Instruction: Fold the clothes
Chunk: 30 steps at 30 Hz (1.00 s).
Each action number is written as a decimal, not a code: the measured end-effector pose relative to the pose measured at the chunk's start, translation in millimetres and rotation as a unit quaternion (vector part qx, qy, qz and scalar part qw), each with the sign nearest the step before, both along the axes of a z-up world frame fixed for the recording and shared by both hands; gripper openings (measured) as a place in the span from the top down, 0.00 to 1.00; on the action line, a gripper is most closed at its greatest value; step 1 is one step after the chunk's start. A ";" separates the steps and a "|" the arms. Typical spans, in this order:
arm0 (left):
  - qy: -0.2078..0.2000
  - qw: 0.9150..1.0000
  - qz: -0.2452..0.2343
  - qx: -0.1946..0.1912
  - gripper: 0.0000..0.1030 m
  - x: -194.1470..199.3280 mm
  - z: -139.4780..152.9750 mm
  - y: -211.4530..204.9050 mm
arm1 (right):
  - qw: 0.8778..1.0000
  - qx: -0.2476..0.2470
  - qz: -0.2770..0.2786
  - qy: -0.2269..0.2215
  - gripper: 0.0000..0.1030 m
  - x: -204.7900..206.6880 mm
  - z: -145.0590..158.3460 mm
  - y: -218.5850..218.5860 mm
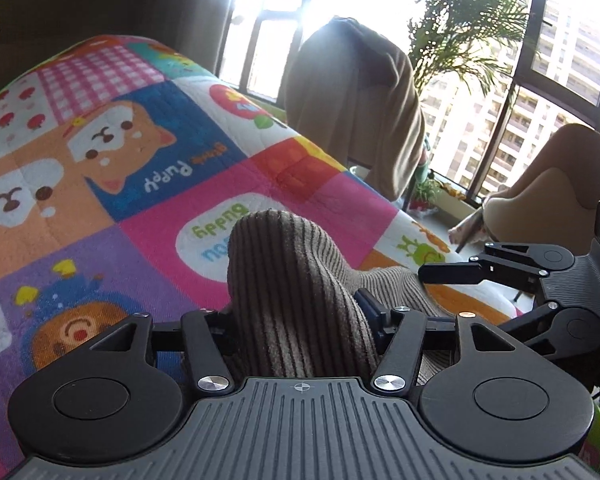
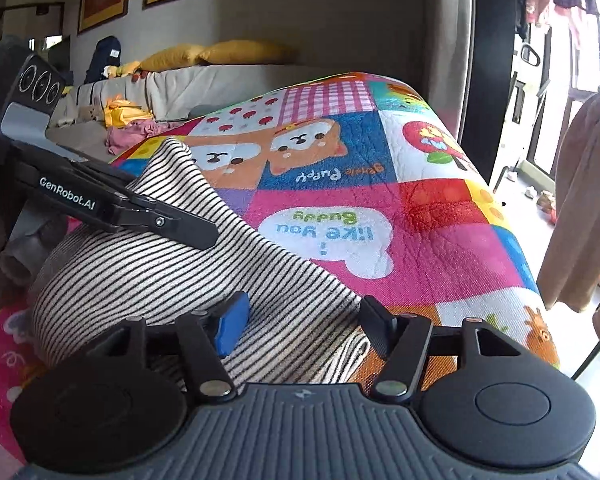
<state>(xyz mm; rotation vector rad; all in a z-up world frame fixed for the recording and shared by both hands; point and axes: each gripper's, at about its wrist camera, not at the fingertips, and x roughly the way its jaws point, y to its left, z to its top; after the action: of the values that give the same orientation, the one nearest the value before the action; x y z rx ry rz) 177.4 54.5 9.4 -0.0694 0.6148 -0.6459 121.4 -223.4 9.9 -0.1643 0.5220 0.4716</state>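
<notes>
A beige garment with thin dark stripes (image 2: pixel 156 264) lies on a colourful cartoon quilt (image 2: pixel 420 208). In the left wrist view my left gripper (image 1: pixel 300 316) is shut on a bunched fold of the striped garment (image 1: pixel 284 264), which rises up between its fingers. My right gripper (image 2: pixel 300 316) is open, its fingers spread over the garment's near edge, with the blue pad (image 2: pixel 230 322) resting on the cloth. The left gripper also shows in the right wrist view (image 2: pixel 196 232), pinching the cloth. The right gripper shows at the right edge of the left wrist view (image 1: pixel 452 276).
A chair draped with brown cloth (image 1: pixel 364 108) stands beyond the quilt near the windows, beside a potted palm (image 1: pixel 472 20). A sofa with yellow pillows (image 2: pixel 220 54) and loose clothes (image 2: pixel 132 128) lies behind. The quilt's far right edge drops to the floor.
</notes>
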 end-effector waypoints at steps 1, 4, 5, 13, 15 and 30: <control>-0.007 1.000 0.004 -0.001 0.34 -3.4 4.2 3.6 | 1.000 0.002 -0.001 0.002 0.37 -0.8 0.6 -1.7; -0.037 0.999 0.015 0.000 0.26 -15.5 18.7 19.5 | 1.000 -0.006 0.000 -0.002 0.36 -6.3 1.9 -4.7; -0.041 0.999 0.019 0.002 0.24 -17.8 22.1 25.0 | 1.000 -0.008 0.002 -0.004 0.36 -8.3 3.5 -5.7; -0.010 0.998 0.048 0.038 0.19 7.1 3.1 28.2 | 0.998 -0.008 0.005 -0.059 0.36 -13.1 36.6 -1.1; 0.000 0.998 0.051 0.039 0.17 18.4 -5.3 24.7 | 0.998 -0.021 0.000 -0.052 0.36 -3.6 29.5 2.8; -0.017 0.998 0.044 0.034 0.09 -14.3 12.5 49.4 | 0.997 -0.061 -0.013 -0.051 0.25 9.1 11.9 10.0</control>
<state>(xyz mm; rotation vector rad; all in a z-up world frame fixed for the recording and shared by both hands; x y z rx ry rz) 163.1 103.9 22.0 -0.0214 0.5977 -0.5404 130.5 -213.4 21.9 -0.2966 0.4528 0.4030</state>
